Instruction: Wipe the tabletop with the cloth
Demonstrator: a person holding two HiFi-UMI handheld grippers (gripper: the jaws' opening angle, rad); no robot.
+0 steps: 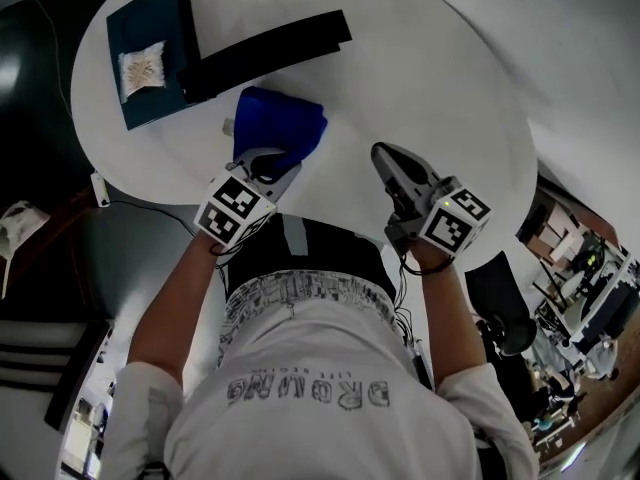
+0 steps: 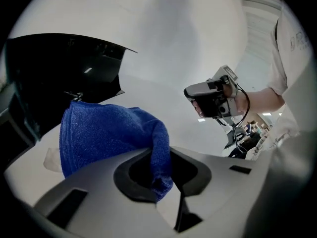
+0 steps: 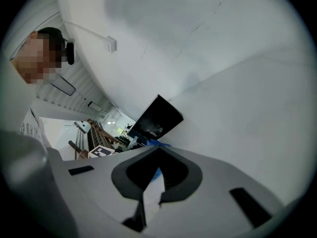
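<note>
A blue cloth (image 1: 283,123) lies bunched on the white round tabletop (image 1: 420,78), just past the table's near edge. My left gripper (image 1: 262,161) is shut on the cloth's near corner. In the left gripper view a fold of the cloth (image 2: 101,133) runs down between the jaws of the left gripper (image 2: 162,185). My right gripper (image 1: 392,166) hovers over the table to the right of the cloth, jaws together and holding nothing. It also shows in the left gripper view as the right gripper (image 2: 195,90). The right gripper view shows the right gripper (image 3: 148,190) over bare table.
A dark blue box (image 1: 150,53) holding a pale packet (image 1: 140,70) sits at the table's far left. A long black bar (image 1: 268,53) lies beside it, just beyond the cloth. Floor and office clutter (image 1: 575,288) lie off the table's right edge.
</note>
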